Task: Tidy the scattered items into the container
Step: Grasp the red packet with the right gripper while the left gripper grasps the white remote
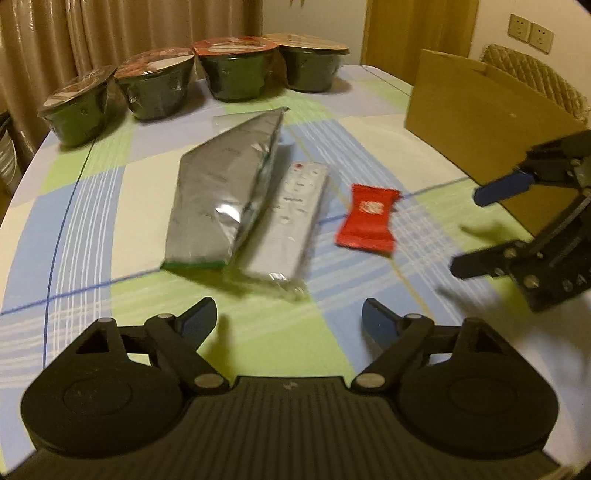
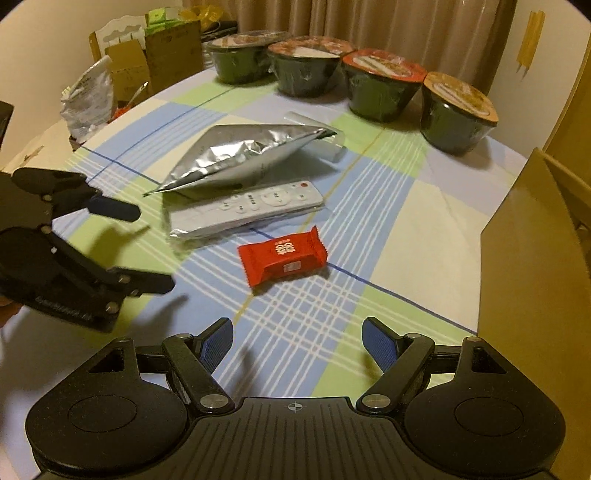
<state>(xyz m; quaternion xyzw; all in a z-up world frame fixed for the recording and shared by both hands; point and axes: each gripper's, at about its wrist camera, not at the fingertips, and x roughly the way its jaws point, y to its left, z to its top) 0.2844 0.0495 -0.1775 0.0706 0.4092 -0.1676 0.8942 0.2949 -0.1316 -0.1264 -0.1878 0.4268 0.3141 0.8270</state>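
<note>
Checked tablecloth (image 2: 369, 206) under curtains (image 2: 406, 22); left tool (image 1: 289, 314) and right tool (image 2: 297, 332) both released, empty.

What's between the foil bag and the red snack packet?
The white remote, in clear wrap, beside the foil bag; then bare tablecloth to the red snack packet. Right wrist view shows it best.

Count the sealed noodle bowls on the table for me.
4, in a row along the table's far edge behind the silver pouch: first, second, third, fourth. None appears hidden, though the inside of the cardboard box isn't visible.
</note>
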